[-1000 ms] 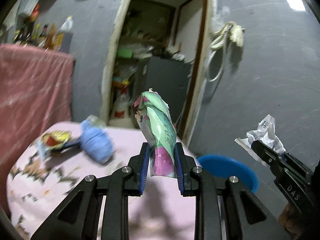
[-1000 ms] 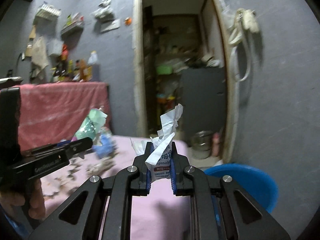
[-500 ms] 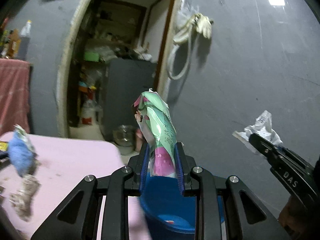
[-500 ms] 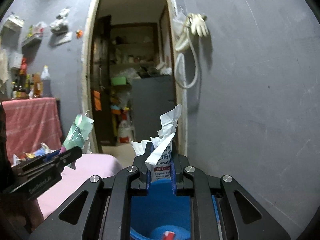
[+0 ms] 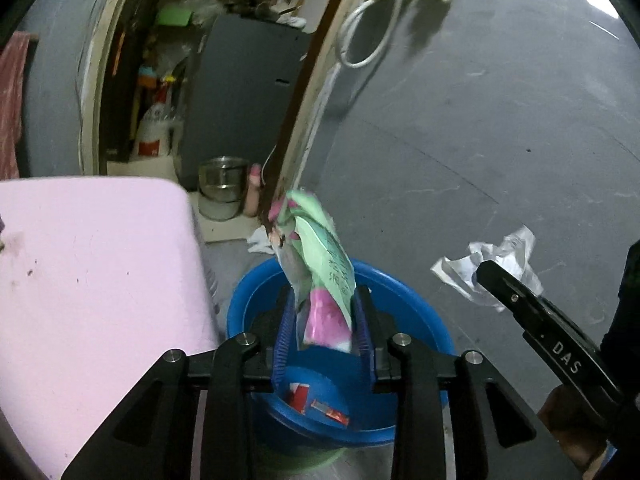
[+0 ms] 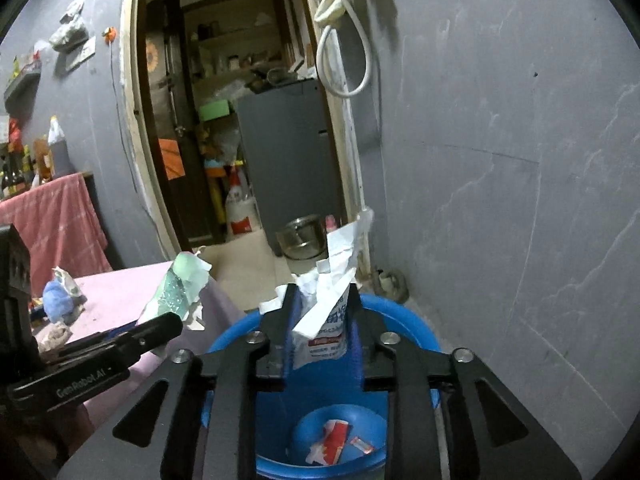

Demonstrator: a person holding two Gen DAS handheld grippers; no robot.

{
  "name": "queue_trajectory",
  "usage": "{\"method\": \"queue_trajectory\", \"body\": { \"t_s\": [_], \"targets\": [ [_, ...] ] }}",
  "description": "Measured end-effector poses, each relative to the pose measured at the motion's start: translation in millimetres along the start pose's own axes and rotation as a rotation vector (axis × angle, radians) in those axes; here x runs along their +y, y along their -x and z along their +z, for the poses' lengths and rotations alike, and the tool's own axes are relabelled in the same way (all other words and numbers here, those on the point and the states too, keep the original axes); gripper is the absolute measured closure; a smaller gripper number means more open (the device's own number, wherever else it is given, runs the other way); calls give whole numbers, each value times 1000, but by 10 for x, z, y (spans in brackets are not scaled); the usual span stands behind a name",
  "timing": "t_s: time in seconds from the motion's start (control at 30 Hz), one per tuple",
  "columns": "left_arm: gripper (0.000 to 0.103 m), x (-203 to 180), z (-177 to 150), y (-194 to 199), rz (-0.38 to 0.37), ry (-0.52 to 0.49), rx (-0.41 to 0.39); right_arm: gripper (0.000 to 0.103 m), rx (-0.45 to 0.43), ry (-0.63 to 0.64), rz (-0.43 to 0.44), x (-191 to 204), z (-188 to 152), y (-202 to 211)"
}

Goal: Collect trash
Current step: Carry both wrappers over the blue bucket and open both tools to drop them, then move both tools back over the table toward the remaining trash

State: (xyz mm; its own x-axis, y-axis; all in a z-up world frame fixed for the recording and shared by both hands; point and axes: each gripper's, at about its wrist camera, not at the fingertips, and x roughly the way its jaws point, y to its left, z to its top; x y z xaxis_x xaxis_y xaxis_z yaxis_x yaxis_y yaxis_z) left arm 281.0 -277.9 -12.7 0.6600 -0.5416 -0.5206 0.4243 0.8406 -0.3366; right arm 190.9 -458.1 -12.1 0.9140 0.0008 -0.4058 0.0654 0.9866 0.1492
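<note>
A green and pink wrapper [image 5: 324,276] stands between the pads of my left gripper [image 5: 323,332], above the blue bin [image 5: 248,304]. The jaws are opening: the wrapper leans on the right pad and a gap shows at the left pad. My right gripper [image 6: 320,320] is also over the bin [image 6: 408,320], its jaws opening around a crumpled white wrapper [image 6: 332,300] that sits loose between them. Red and white scraps [image 6: 334,440] lie at the bin's bottom. Each wrist view shows the other gripper beside it: the left gripper [image 6: 172,322] and the right gripper [image 5: 492,276].
The pink table [image 5: 100,280] ends just left of the bin, with a blue lump [image 6: 58,300] and scraps on it. A steel pot [image 5: 222,188] stands on the floor by the doorway. A grey wall runs close behind and to the right of the bin.
Both grippers have swung right from over the pink table to above the blue bin and tipped downward. Both pairs of jaws have widened around their wrappers.
</note>
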Motion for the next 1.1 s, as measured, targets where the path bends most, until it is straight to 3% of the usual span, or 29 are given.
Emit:
{"method": "queue_trajectory", "body": {
  "t_s": [0.17,0.27,0.43,0.5,0.6,0.73,0.8,0.83,0.87,1.1],
  "targets": [
    [67,110,8,5,-2,47,25,68,11,-6,10,15,26,-41],
    [66,148,40,96,12,53,8,64,-3,-13,4,36,86,-55],
    [61,126,107,325,69,10,-62,51,-96,-23,-7,55,160,101],
    [48,141,137,460,90,1,-105,46,-124,-22,-9,81,199,143],
    [42,186,208,669,121,-6,-162,29,-176,-23,-13,138,256,220],
    [27,261,268,934,165,-16,-213,20,-234,-18,-1,278,350,325],
    [9,322,303,1093,203,-20,-246,9,-259,-14,9,372,386,370],
    [6,350,306,1178,227,-23,-270,5,-273,-13,15,422,403,393],
    [5,383,298,1268,249,-26,-298,0,-292,-12,15,475,417,411],
    [4,647,259,1731,330,-28,-381,0,-345,8,48,827,443,504]
  ]
}}
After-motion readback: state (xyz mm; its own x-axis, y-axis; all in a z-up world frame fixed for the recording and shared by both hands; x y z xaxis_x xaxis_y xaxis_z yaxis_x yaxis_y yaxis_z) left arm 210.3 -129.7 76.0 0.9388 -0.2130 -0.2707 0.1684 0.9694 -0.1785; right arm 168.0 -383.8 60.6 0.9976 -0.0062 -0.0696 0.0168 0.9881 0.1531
